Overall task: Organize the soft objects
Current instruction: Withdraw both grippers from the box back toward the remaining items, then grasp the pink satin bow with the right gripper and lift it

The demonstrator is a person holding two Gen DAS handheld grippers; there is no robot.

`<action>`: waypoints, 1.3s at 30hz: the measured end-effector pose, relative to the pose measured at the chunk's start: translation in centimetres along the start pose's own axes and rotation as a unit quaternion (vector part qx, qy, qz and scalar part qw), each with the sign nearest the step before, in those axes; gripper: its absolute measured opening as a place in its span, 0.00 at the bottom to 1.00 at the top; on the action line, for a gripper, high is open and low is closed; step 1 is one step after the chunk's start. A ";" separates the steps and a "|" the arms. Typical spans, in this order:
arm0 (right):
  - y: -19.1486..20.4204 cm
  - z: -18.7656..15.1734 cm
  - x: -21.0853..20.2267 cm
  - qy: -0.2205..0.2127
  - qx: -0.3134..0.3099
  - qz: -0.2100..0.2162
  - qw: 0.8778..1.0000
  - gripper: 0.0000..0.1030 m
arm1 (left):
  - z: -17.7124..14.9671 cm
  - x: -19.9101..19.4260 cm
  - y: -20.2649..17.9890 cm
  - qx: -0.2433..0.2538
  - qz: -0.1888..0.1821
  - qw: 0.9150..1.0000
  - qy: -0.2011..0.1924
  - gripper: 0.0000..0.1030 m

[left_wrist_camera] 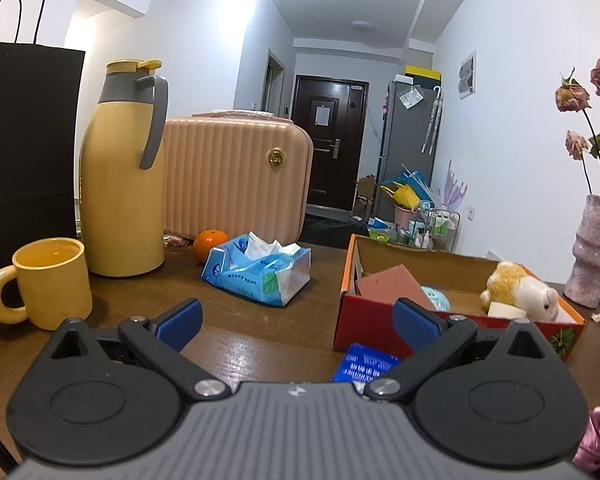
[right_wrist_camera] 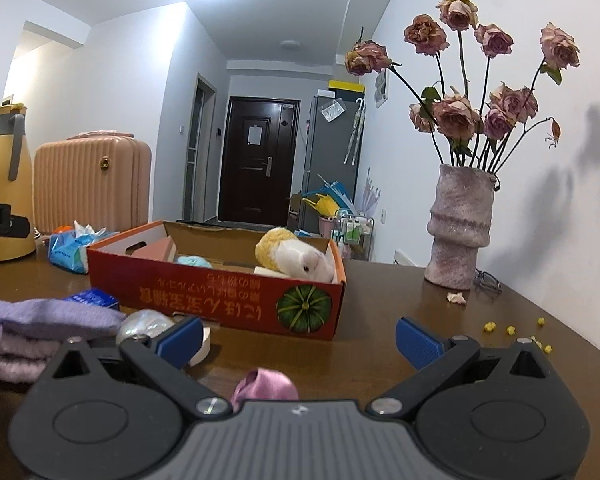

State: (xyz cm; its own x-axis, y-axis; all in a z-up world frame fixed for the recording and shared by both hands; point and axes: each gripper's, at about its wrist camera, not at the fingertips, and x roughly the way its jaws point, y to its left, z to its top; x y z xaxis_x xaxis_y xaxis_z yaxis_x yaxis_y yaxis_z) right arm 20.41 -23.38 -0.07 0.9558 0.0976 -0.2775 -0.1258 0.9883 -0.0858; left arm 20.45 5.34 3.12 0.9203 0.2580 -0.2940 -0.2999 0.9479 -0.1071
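Observation:
A red cardboard box (left_wrist_camera: pixel 364 320) (right_wrist_camera: pixel 220 300) stands on the brown table. Inside it lie a yellow-and-white plush animal (left_wrist_camera: pixel 520 290) (right_wrist_camera: pixel 296 256) and a pale blue soft ball (left_wrist_camera: pixel 436 298) (right_wrist_camera: pixel 194 261). My left gripper (left_wrist_camera: pixel 296 318) is open, empty, just in front of the box's left corner. My right gripper (right_wrist_camera: pixel 300 338) is open and empty too, in front of the box. A pink satin scrunchie (right_wrist_camera: pixel 266 386) (left_wrist_camera: pixel 598 444) lies on the table low between its fingers. Folded lilac knitwear (right_wrist_camera: pixel 40 332) rests at the left, beside a shiny pearly object (right_wrist_camera: pixel 144 326).
A yellow mug (left_wrist_camera: pixel 48 280), yellow thermos (left_wrist_camera: pixel 120 168), pink case (left_wrist_camera: pixel 236 176), orange (left_wrist_camera: pixel 210 242) and blue tissue pack (left_wrist_camera: pixel 260 272) fill the table's left. A blue packet (left_wrist_camera: pixel 364 362) lies before the box. A vase of dried roses (right_wrist_camera: pixel 460 224) stands right, with petals and yellow bits (right_wrist_camera: pixel 512 330) nearby.

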 end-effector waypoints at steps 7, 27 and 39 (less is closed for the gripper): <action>0.0 -0.8 -1.2 0.012 0.009 -0.002 1.000 1.00 | -0.8 -1.2 0.7 0.003 -0.004 1.000 0.010 1.00; -0.5 -2.5 -4.7 0.035 0.015 -0.006 0.999 1.00 | -2.9 -5.2 1.2 0.034 -0.027 0.999 0.019 1.00; -0.4 -2.5 -2.1 0.083 -0.018 0.006 0.996 1.00 | -3.3 -5.2 1.1 0.040 -0.030 0.998 0.030 1.00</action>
State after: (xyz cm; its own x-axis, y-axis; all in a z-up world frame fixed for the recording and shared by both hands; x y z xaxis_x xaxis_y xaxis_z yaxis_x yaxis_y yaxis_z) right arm 17.78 -24.23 -1.84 0.8970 0.0864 -0.4334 -0.1499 0.9821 -0.1144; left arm 14.50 4.46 1.40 0.9187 0.1906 -0.3459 -0.2211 0.9739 -0.0506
